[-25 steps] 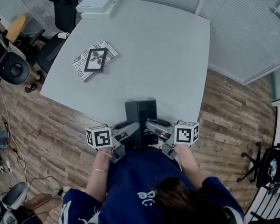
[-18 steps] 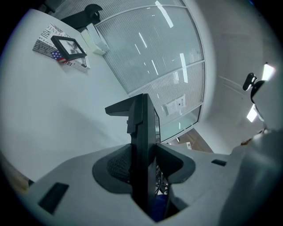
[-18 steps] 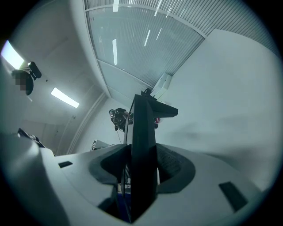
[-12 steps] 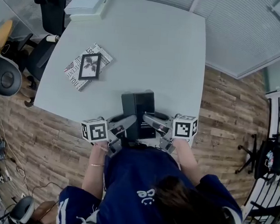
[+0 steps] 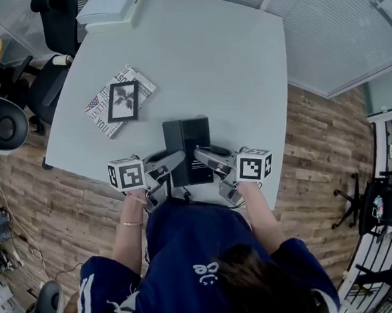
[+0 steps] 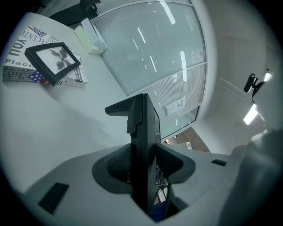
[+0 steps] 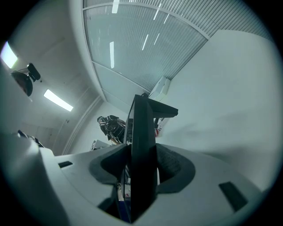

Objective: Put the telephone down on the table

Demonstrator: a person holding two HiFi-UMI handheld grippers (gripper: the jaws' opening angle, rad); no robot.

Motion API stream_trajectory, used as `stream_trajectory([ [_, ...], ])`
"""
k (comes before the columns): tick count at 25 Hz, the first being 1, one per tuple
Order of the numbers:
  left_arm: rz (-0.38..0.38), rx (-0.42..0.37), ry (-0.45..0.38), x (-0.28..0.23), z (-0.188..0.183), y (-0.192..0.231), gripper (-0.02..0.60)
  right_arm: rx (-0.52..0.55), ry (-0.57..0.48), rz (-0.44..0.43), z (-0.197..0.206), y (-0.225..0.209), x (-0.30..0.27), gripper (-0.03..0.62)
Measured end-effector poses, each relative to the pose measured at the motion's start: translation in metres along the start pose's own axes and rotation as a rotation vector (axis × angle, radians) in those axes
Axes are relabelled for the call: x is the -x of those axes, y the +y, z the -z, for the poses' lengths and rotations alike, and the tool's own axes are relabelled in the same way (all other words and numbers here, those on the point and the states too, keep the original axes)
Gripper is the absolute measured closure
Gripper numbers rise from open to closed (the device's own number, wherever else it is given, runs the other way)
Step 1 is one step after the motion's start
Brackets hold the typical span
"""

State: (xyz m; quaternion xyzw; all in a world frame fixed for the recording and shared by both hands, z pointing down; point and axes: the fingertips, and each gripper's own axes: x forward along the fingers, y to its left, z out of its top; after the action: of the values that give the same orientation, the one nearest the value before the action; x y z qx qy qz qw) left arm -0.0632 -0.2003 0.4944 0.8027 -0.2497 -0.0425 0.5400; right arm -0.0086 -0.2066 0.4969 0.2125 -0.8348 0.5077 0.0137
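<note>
The black telephone point(image 5: 185, 142) is over the near edge of the white table point(image 5: 209, 66), gripped from both sides. My left gripper point(image 5: 171, 172) is shut on its left side and my right gripper point(image 5: 206, 161) on its right side. In the left gripper view the telephone point(image 6: 142, 132) shows edge-on as a thin black slab, with both pads of the left gripper point(image 6: 142, 167) pressed against it. The right gripper view shows the same: the telephone point(image 7: 142, 128) is clamped in the right gripper point(image 7: 142, 171). Whether it touches the table I cannot tell.
A framed picture point(image 5: 124, 101) lies on a magazine point(image 5: 97, 114) at the table's left. A white box point(image 5: 113, 3) sits at the far left corner. A black office chair point(image 5: 51, 12) stands beyond the left edge. Wooden floor surrounds the table.
Both grippers have carried the telephone forward, from the table's near edge to farther over the tabletop. Both grips are unchanged.
</note>
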Motion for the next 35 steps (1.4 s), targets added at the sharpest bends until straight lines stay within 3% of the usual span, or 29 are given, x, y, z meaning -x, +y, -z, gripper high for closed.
stream_trajectory([
  [27,-0.013,0.017,0.085,-0.04,-0.081,0.073,0.408,-0.1,-0.019,0.029,-0.061,-0.071,-0.065,0.385],
  [35,-0.026,0.039,0.102,-0.056,-0.086,0.092,0.408,-0.137,-0.009,0.049,-0.067,-0.092,-0.071,0.384],
])
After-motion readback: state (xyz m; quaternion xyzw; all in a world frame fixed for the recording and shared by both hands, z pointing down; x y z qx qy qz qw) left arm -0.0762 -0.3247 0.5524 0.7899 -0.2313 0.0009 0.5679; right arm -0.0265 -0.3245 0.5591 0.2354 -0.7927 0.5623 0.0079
